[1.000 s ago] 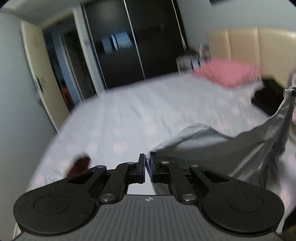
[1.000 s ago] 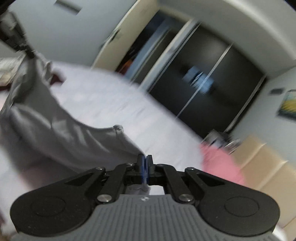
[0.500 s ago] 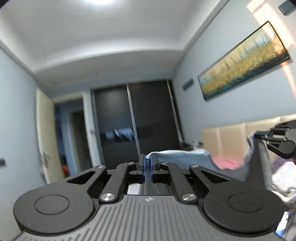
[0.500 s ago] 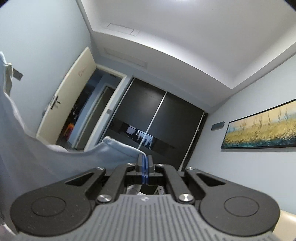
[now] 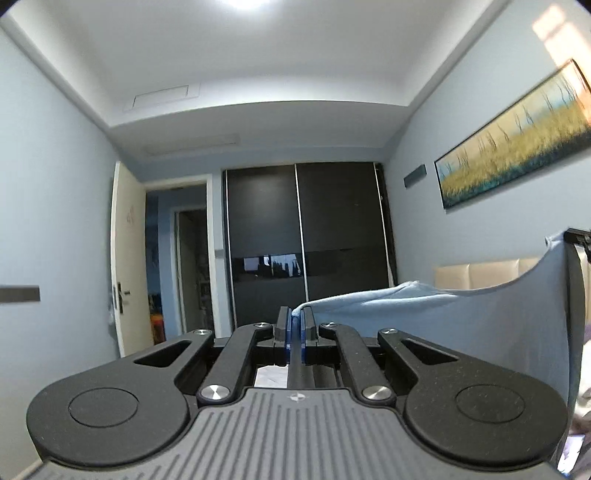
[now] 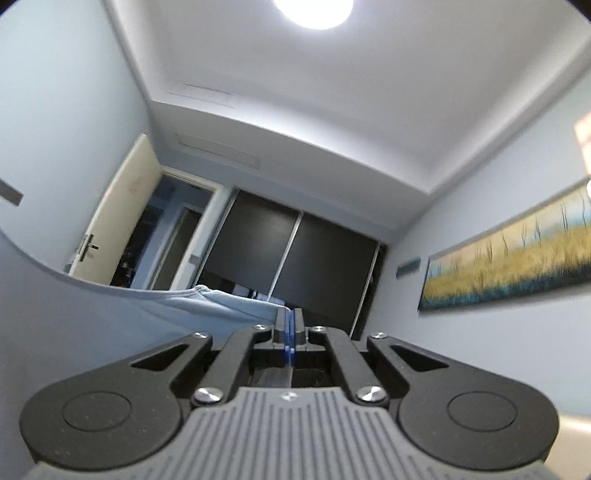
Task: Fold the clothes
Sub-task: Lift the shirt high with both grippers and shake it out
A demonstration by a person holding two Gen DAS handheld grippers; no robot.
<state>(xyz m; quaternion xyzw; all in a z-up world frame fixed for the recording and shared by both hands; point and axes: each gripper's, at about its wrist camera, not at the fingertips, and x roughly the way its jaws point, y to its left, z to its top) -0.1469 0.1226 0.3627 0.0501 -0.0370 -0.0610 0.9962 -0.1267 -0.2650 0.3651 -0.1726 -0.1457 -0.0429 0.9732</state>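
A light grey-blue garment (image 5: 480, 325) hangs stretched in the air between my two grippers. My left gripper (image 5: 294, 321) is shut on one top corner of it, and the cloth runs off to the right. The right gripper's tip (image 5: 580, 240) shows at the far right edge of the left wrist view, holding the other corner higher up. In the right wrist view my right gripper (image 6: 289, 325) is shut on the garment (image 6: 74, 325), which sags away to the left. The lower part of the cloth is hidden behind the gripper bodies.
Both cameras point up across the bedroom: a dark sliding wardrobe (image 5: 306, 243), an open cream door (image 5: 127, 258) on the left, a landscape painting (image 5: 517, 136) on the right wall, a padded headboard (image 5: 487, 275). A ceiling lamp (image 6: 312, 11) shines overhead.
Both grippers have lifted the garment off the bed and tilted upward; the bed and pink pillow dropped out of view. The cloth is now spread wider between them.
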